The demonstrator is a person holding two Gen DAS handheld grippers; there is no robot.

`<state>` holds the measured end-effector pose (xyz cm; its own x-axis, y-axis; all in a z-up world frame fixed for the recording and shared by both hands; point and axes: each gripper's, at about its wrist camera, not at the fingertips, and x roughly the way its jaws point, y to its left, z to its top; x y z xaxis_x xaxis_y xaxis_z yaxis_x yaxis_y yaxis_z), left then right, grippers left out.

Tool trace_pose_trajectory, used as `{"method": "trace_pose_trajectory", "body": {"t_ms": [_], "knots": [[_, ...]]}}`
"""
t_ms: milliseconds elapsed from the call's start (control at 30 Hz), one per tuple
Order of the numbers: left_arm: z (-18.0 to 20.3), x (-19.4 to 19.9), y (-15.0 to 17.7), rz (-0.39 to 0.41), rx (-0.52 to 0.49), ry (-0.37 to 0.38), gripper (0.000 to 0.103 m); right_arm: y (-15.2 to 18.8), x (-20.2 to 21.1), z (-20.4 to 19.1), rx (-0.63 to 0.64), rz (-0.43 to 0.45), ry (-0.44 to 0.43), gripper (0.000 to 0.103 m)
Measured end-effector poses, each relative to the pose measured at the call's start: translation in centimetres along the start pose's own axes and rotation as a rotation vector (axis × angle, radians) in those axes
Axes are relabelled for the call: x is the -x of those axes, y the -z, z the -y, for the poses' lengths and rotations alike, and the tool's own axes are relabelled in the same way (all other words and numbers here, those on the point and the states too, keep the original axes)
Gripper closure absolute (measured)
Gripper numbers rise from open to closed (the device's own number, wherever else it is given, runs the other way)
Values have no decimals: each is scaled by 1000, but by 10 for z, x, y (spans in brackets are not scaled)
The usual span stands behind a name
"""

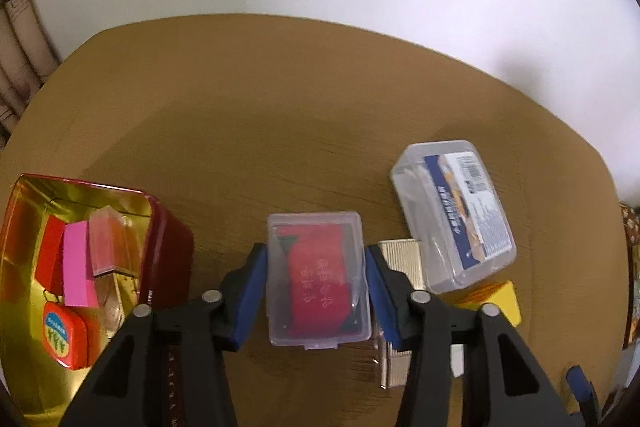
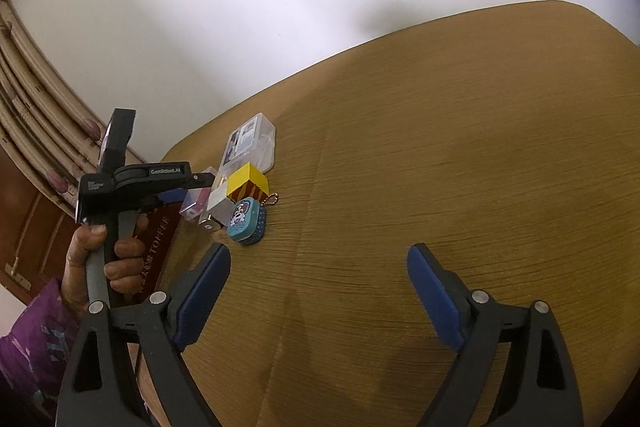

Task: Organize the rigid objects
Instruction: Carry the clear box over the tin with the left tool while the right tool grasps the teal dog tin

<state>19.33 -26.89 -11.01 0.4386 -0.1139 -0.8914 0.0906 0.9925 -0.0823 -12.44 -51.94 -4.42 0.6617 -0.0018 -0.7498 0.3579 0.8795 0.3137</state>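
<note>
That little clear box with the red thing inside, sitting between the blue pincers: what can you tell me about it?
The small clear box looks like thin see-through plastic, rectangular with rounded corners and a small tab on its near edge. Inside lies something red with pale lettering, too blurred to read. It lies flat on the wooden table, lid shut, between the left gripper's blue pads, which sit at its long sides; whether they press on it is unclear.

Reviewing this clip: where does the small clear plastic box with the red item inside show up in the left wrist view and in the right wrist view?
Left wrist view: the small clear plastic box with the red item inside sits at lower centre, between the left gripper's blue pads.
Right wrist view: small, at left of centre, partly hidden behind the left gripper.
Shared landmark: the larger clear plastic case with a blue-and-white label.
</note>
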Motion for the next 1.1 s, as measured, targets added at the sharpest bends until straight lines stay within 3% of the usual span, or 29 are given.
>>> {"method": "trace_pose_trajectory", "body": {"t_ms": [300, 600, 800, 933, 1000, 1067, 1100], "knots": [[12, 48, 22, 131, -57, 41, 54, 1, -1, 0, -10, -6, 15, 15], [-28, 123, 47, 174, 7, 107, 54, 0, -1, 1, -18, -12, 30, 15], [-70, 168, 68, 199, 47, 101, 54, 2, -4, -29, 129, -18, 64, 15], [-98, 179, 73, 194, 77, 57, 54, 0, -26, -63, 211, -85, 23, 15], [-109, 187, 82, 192, 102, 51, 54, 0, -41, -76, 249, -106, 34, 18], [-122, 194, 89, 200, 116, 40, 54, -3, -57, -84, 273, -134, 57, 34], [-125, 192, 93, 205, 121, 35, 54, -5, -65, -86, 274, -146, 72, 34]]}}
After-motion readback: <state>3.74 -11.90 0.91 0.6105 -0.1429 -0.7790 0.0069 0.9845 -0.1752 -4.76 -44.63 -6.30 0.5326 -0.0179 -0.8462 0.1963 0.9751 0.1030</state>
